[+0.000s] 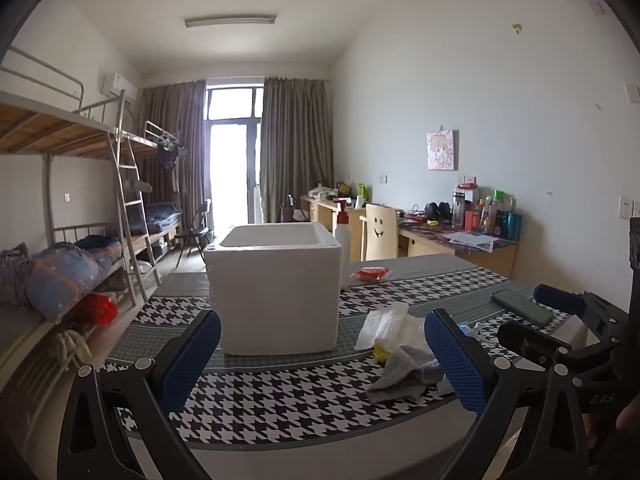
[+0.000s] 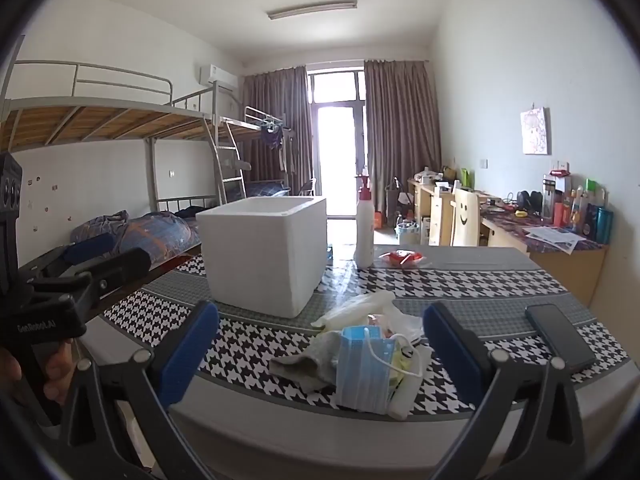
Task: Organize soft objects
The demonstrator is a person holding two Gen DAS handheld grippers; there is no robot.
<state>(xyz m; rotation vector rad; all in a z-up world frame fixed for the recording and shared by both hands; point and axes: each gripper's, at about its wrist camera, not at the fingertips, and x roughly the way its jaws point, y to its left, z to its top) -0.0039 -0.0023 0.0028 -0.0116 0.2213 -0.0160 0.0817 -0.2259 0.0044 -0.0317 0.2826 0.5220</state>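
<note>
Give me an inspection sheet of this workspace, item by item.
Surface: table under a black-and-white houndstooth cloth with grey bands.
Job's things: blue pleated face mask, grey crumpled cloth and white plastic bag heaped together near the front edge; open white foam box behind them.
Clutter: white pump bottle with red top, red packet, black phone.
Grippers: left gripper and right gripper both open, holding nothing, above the table's front edge.
Cables: nothing seen on the table.
Surroundings: metal bunk beds, wooden desks, curtained balcony door.
</note>
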